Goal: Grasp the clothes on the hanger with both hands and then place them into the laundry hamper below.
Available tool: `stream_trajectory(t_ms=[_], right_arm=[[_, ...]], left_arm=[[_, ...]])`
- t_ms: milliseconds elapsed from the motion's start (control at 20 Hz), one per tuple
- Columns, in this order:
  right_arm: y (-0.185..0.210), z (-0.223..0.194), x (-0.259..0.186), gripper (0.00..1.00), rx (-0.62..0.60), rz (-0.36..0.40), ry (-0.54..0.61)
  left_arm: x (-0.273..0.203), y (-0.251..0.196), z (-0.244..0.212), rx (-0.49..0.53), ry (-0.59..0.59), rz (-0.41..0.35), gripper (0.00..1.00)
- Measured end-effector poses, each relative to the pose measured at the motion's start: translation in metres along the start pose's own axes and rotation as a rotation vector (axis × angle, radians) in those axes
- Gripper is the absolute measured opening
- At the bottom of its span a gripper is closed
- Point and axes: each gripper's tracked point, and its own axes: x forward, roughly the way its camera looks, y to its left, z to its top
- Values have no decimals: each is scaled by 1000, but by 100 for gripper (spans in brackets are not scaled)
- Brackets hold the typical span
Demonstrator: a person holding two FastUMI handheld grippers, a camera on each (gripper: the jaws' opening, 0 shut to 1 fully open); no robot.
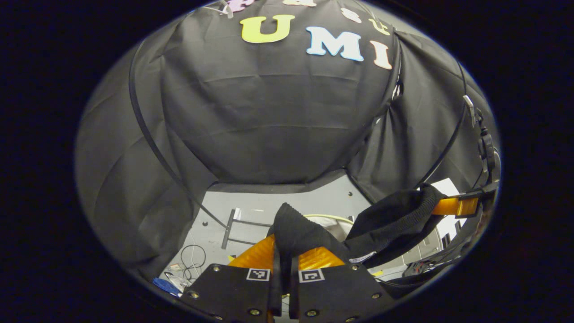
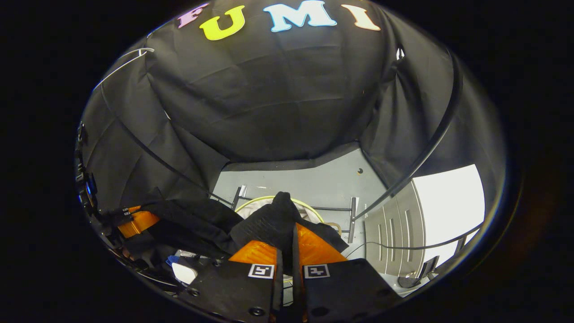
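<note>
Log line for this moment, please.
left gripper: shut on black garment | right gripper: shut on it | garment slung between them | hamper below

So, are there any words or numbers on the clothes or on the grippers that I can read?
white tag on the black garment: too small to read.
square markers on the left gripper: black-and-white patterns, no letters or numbers.
square markers on the right gripper: patterns too, no letters or numbers.
So there is nothing on them that you can read.
</note>
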Motion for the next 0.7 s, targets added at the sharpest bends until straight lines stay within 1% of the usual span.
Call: stream_trajectory(t_ms=[50, 100, 150, 200, 300, 450, 550, 700], right_arm=[[-1, -3, -1, 11, 1, 2, 7], [0, -6, -1, 11, 6, 11, 16], [-1, -10, -1, 7, 7, 12, 31], [-4, -14, -1, 10, 5, 5, 44], [-6, -24, -3, 46, 3, 11, 73], [-5, -18, -13, 100, 18, 46, 58], [-11, -11, -25, 98, -9, 42, 31], [-26, 15, -48, 98, -28, 32, -54]], left_arm=[[0, 2, -2, 0, 6, 5, 8], [1, 4, -5, 1, 15, 15, 10], [0, 4, -8, -1, 24, 20, 11], [-2, 6, -10, -5, 27, 29, 17], [-9, 8, -18, -15, 40, 41, 50], [-22, 17, -22, -28, 23, 87, 100], [-36, 19, -26, -41, 24, 118, 100], [-66, 13, -11, -43, -21, 154, 99]])
